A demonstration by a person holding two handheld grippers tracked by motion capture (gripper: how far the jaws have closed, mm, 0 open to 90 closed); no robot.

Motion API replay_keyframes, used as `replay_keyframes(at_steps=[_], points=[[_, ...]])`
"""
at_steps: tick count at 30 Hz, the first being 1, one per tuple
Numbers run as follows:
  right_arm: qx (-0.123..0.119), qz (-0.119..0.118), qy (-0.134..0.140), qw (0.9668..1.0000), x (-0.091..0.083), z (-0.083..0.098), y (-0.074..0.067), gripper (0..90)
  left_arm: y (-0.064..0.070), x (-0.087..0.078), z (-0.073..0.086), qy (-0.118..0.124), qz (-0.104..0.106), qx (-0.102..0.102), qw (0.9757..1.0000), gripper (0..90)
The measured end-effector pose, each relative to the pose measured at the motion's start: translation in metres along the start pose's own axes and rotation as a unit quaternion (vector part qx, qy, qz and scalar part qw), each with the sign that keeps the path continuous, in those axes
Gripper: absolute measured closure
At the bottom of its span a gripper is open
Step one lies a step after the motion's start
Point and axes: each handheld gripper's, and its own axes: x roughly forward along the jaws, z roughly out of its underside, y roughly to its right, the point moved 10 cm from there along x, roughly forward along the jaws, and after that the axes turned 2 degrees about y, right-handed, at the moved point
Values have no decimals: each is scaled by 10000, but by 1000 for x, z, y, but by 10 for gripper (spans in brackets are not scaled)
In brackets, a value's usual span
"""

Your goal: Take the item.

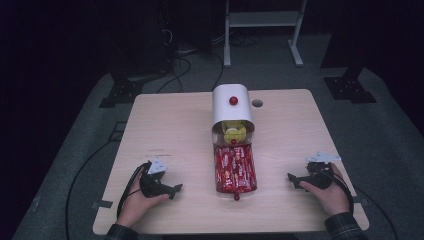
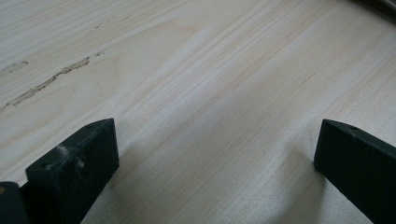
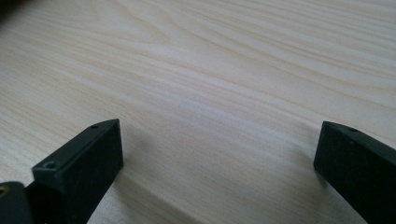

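Both hands sit at the near edge of the table (image 1: pixel 165 120), one each side. Left hand (image 1: pixel 137 202) holds the left gripper (image 1: pixel 176 189), which lies low on the wood and points toward the middle. In the left gripper view its jaws stand wide apart with bare pale wood grain between them, nothing held; a thin scuff mark (image 2: pixel 51 81) runs across the wood at upper left. Right hand (image 1: pixel 330 192), plaid sleeve (image 1: pixel 342 227) at the wrist, holds the right gripper (image 1: pixel 291 178), also low on the table and pointing inward. Right gripper view shows the same: jaws spread wide, bare wood between, nothing gripped. Each gripper has a grey plate on top and a black cable trailing off the near edge.

Middle of the table: a white rounded container (image 1: pixel 231 107) with a red knob (image 1: pixel 233 100) on top, open end facing the person. Something yellow (image 1: pixel 234 133) sits in the opening; cannot tell what it is. A red tray (image 1: pixel 235 170) packed with red packets sticks out from the opening toward the near edge, with a small red knob (image 1: pixel 236 196) at its near end. Tray lies between the two grippers, well apart from both.

Small round hole (image 1: pixel 257 103) in the tabletop just right of the container. Grey floor, cables and a white frame (image 1: pixel 262 20) lie beyond the table in the dark.
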Motion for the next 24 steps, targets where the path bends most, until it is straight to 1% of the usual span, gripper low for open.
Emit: replay_keyframes(at_steps=[4,5,8,9,10,13,17,20,24], points=[[-8,0,0,10000,-1,0,0,11,0,0,0,1,-2,-2,10000,0],[-1,-12,42,10000,-1,0,-1,48,0,0,0,-2,-1,2,10000,0],[-4,-11,54,10000,-2,0,-1,61,0,0,0,-6,-11,-6,10000,0],[-9,-14,53,10000,-2,0,-1,97,0,0,0,-6,-11,-4,10000,0],[-4,-18,80,10000,-4,-2,-2,165,0,0,0,-5,-10,-7,10000,0],[-12,-19,45,10000,-5,-2,-2,180,0,0,0,-8,-12,-6,10000,0],[-15,-43,9,10000,-8,-2,-2,281,0,0,0,-5,-14,-9,10000,0],[19,-56,-3,10000,-9,-2,-1,305,0,0,0,-8,-13,-6,10000,0],[120,-158,-53,9998,-12,-2,-4,333,0,0,0,-6,-14,-7,10000,0]])
